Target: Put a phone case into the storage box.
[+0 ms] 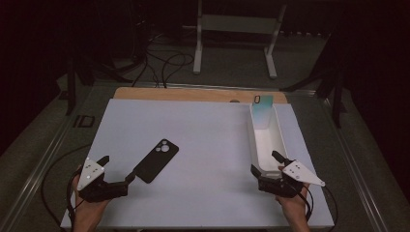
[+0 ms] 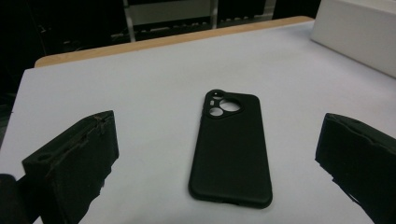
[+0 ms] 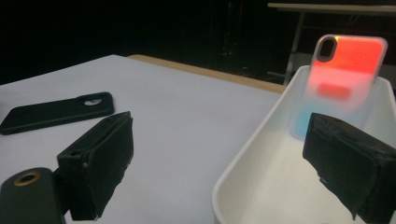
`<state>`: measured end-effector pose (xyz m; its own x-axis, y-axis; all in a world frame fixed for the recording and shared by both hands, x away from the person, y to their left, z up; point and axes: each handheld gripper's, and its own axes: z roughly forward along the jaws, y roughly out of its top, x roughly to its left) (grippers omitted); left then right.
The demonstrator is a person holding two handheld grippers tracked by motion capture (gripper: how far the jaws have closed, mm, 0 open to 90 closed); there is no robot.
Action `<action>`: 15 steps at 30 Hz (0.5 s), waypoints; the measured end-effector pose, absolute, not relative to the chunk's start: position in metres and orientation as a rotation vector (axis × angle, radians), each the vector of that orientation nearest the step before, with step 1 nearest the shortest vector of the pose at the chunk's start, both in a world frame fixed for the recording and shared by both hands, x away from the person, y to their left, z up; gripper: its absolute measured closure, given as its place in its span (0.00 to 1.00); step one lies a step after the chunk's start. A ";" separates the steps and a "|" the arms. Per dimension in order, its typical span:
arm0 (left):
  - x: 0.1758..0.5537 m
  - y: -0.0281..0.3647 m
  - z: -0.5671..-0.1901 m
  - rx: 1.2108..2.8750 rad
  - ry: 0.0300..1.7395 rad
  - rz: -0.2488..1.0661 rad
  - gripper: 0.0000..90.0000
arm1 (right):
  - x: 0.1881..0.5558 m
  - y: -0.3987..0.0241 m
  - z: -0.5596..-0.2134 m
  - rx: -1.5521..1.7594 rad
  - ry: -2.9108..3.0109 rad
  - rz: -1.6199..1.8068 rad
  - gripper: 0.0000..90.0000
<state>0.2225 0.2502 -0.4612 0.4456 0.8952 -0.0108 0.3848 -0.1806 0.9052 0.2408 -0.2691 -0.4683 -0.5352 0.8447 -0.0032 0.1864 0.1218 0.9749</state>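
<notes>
Across the lower left of the high view, the white tabletop (image 1: 208, 145) carries a black phone case (image 1: 156, 160) lying flat, long axis slanting up-right, straight ahead of the left gripper (image 1: 118, 170), whose fingers gape wide and empty. The right gripper (image 1: 265, 162), also open, straddles the white tray (image 1: 280, 137) wall.

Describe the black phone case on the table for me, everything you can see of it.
The black phone case is matte and looks like soft rubber or silicone. It has rounded corners and a raised camera cutout with several round holes at one end. It lies flat, back up, on the white table, cutout end pointing away from the person. Nothing touches it. The left tool sits open just short of its near end, one jaw to each side.
</notes>
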 end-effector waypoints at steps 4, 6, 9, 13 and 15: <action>0.228 0.248 -0.458 1.794 1.120 0.684 0.00 | 0.241 -0.270 -0.468 0.993 1.811 1.458 0.10; 0.235 0.246 -0.457 1.803 1.129 0.671 0.00 | 0.242 -0.271 -0.468 1.001 1.818 1.458 0.10; 0.240 0.245 -0.457 1.816 1.128 0.653 0.00 | 0.242 -0.272 -0.467 1.024 1.832 1.447 0.10; 0.254 0.239 -0.457 1.864 1.143 0.621 0.00 | 0.242 -0.274 -0.465 1.037 1.827 1.439 0.10; 0.265 0.234 -0.457 1.900 1.143 0.595 0.00 | 0.242 -0.274 -0.465 1.039 1.828 1.439 0.10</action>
